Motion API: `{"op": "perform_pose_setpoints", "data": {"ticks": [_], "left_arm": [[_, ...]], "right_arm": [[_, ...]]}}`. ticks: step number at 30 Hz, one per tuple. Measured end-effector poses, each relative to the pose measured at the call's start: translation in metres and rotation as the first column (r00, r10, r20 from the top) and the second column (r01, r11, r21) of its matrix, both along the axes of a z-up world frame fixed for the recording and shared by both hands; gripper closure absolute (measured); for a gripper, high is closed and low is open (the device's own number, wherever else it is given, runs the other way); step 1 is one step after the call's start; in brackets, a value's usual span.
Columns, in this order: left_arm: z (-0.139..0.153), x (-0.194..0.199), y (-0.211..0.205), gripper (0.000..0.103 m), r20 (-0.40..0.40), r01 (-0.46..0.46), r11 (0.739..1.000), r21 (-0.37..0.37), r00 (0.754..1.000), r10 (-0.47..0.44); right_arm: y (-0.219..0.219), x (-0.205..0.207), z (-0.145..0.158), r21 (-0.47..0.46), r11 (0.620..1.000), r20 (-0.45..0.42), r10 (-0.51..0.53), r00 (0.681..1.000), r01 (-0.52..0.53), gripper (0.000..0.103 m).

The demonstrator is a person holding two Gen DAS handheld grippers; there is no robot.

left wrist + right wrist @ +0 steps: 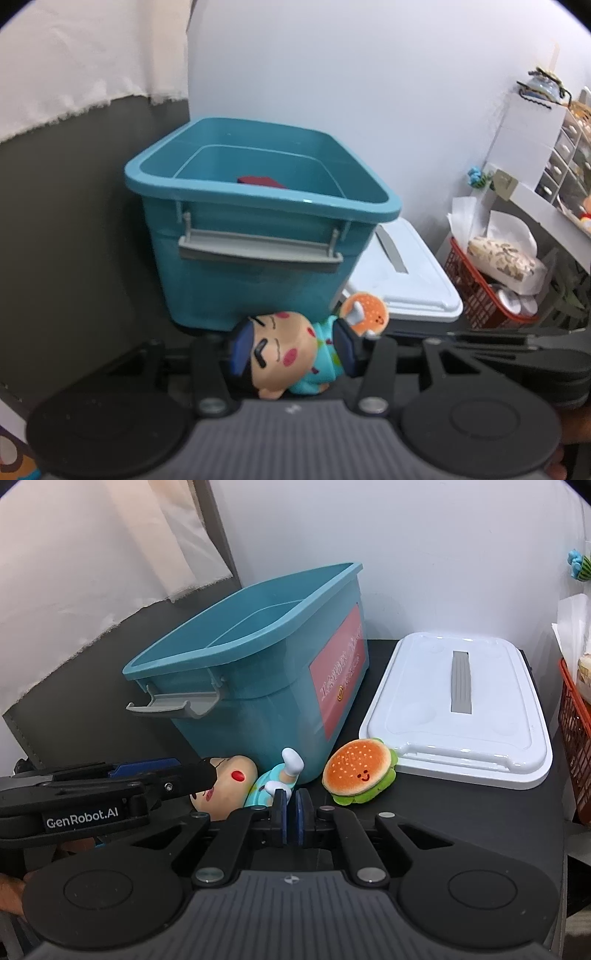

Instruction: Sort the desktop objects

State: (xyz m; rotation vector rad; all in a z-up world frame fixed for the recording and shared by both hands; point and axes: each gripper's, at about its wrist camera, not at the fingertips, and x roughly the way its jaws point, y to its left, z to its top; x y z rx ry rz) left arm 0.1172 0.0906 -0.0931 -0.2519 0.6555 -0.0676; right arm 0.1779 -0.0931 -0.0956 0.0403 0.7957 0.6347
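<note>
Black tabletop (461, 812) against white wall (443, 554). Left gripper (291, 349) half-open, clamps cartoon boy doll in teal outfit (284, 354), lying beside open teal plastic bin (258, 229). Right gripper (291, 812) closed, holds nothing; plush hamburger toy (356, 771) nr white lid (461, 709).

I count two black hand-held grippers, the left hand-held gripper (291, 349) and the right hand-held gripper (291, 810). Between the left one's blue pads lies one big-headed cartoon doll in a turquoise outfit (286, 354). Just ahead of both stands one open teal plastic storage bin (258, 229), with one dark red flat item (260, 181) inside it. Ahead and right of the right one I see one plush orange-and-green hamburger toy (358, 771) and one white plastic lid with a grey handle (461, 709). Far right sits one red mesh basket (476, 291).
</note>
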Motion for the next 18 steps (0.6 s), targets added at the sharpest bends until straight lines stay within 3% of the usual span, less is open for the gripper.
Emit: {"op": "perform_pose_setpoints", "data": {"ticks": [16,18], "left_arm": [[-0.0034,0.0027,0.0006,0.053,-0.015,-0.004,1.000,-0.005,1.000,0.004],[-0.0039,0.0026,0.0007,0.053,-0.018,-0.006,1.000,-0.005,1.000,0.006]], "right_arm": [[0.0035,0.0031,0.0009,0.013,1.000,0.021,-0.004,1.000,0.004,0.094],[0.0044,0.0026,0.0024,0.011,1.000,0.029,-0.005,1.000,0.005,0.089]]}}
